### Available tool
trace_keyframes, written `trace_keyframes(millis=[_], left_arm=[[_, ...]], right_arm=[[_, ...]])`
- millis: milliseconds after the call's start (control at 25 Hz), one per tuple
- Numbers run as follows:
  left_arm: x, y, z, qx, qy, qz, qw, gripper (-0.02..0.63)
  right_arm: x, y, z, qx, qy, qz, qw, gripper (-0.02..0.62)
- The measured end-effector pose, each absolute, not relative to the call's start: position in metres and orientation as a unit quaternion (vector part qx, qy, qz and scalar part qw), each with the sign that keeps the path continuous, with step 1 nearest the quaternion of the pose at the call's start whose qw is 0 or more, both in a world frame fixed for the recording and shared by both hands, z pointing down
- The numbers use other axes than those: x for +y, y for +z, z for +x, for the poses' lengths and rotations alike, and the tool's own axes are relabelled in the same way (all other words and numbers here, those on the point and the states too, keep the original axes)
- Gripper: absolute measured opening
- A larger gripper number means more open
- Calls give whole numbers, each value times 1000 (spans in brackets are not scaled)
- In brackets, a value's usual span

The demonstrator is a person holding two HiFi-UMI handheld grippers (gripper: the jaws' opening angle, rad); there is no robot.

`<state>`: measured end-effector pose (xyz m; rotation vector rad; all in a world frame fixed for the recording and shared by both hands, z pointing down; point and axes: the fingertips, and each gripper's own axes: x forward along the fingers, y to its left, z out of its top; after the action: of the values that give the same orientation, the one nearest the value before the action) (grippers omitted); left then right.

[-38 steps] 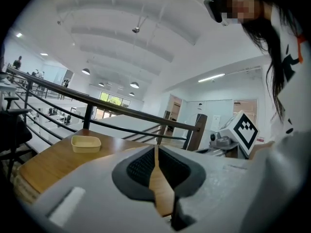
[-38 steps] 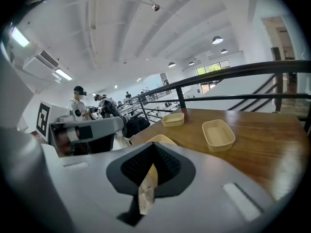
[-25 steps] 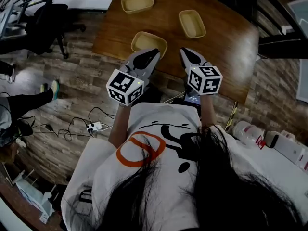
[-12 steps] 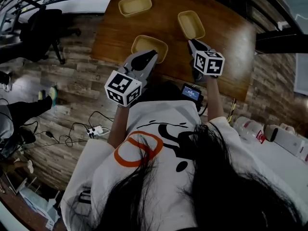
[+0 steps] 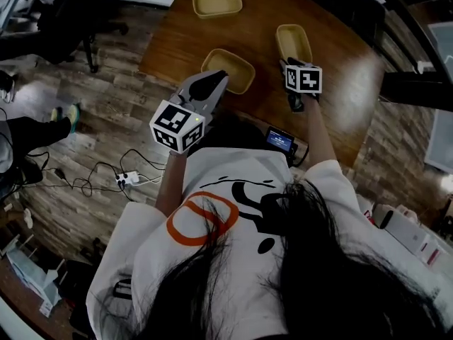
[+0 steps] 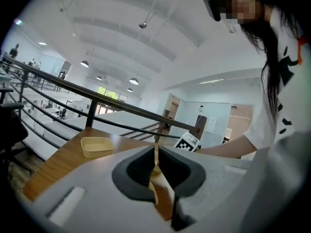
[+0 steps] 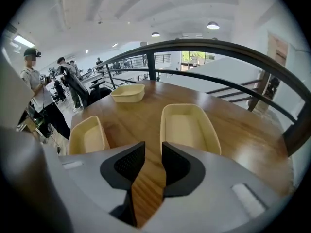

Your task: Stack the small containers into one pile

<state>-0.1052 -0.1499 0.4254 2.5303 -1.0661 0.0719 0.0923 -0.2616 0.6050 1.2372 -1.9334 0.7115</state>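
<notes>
- My left gripper (image 5: 216, 75) is clenched. In the left gripper view (image 6: 156, 157) its jaws are pressed almost together on a thin cream edge, which I take to be the wall of the near container (image 5: 235, 68).
- From the head view, that container sits by the table's (image 5: 340, 69) near edge, and the left gripper's tips are on its near-left rim.
- My right gripper (image 5: 289, 64) is released. In the right gripper view (image 7: 153, 152) its jaws stand a narrow gap apart, with only bare wood between them.
- The right container (image 7: 187, 127) lies straight ahead of those jaws. Its near end is just past the tips and a little right of the gap.
- The far container (image 5: 217, 2) rests alone toward the table's far edge, well apart from both grippers.
</notes>
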Motion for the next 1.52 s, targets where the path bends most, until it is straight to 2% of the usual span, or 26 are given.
trace_keyframes(millis=[280,480,1080,1520], left_arm=[[-148,432,-117,-410,30,888,206,0],[-147,427,-120,-420,30,885,201,0],[-148,428,-114,-422,38,883,201,0],[-141,425,-114,-447,38,871,198,0]], right_arm=[[-273,635,98,-732,282,469,406,122],[-269,641,103,-722,285,472,418,48],[-236,581,90,-801,259,415,346,43],[-186,525,7,-879,208,292,315,43]])
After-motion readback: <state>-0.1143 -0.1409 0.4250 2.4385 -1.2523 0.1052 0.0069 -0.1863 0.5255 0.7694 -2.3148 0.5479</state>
